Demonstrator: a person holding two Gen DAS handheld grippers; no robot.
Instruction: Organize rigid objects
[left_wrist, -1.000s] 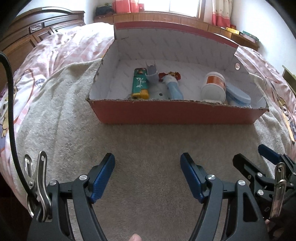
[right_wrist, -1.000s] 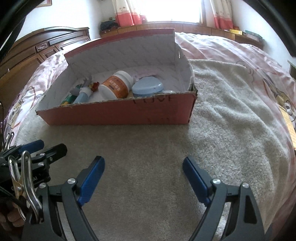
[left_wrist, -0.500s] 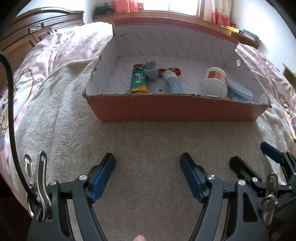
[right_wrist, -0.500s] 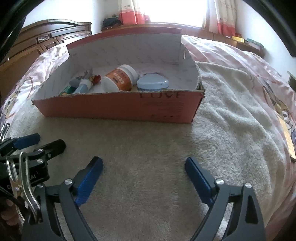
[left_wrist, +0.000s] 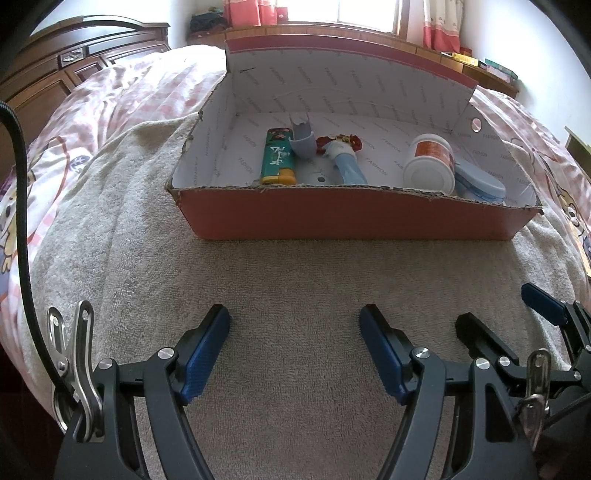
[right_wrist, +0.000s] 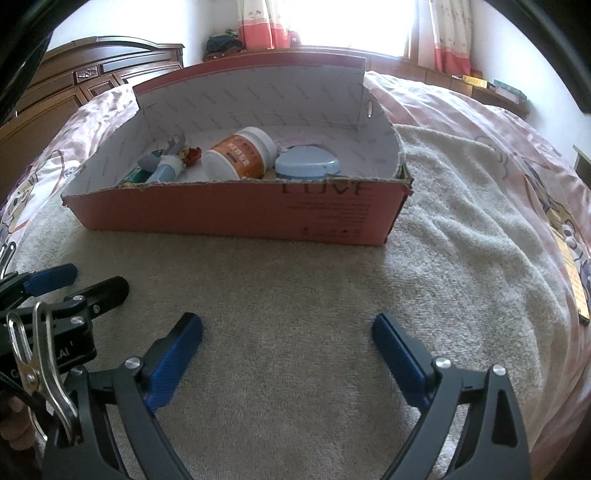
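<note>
Two claws: hovering side by side over the grey towel (left_wrist: 295, 280), well short of the box, nothing between either pair of pads.
Left claw (left_wrist: 295, 350): standing wide apart, gripping nothing, angled down at bare towel.
Right claw (right_wrist: 288, 354): having just been spreading wider, now gaping with nothing in it; likely letting go of the job rather than reaching for it.
Box (left_wrist: 351, 218): red cardboard with a white printed lining, sitting on the towel on the bed, near wall cut low, probably easing access from this side.
Items inside: green lighter (left_wrist: 277, 157) lying flat at the left; grey-blue plastic piece (left_wrist: 303, 138) just beside it; small figurine (left_wrist: 341, 157) with a red top near the middle; white jar with orange label (right_wrist: 240, 157) lying on its side; pale blue round case (right_wrist: 306, 166) touching the jar at the right.
Loose items outside: none showing on the towel.
Progress: seemingly finishing, everything rigid already resting in the box.
Bedspread (right_wrist: 480, 110): pink patterned, lying under the towel.
</note>
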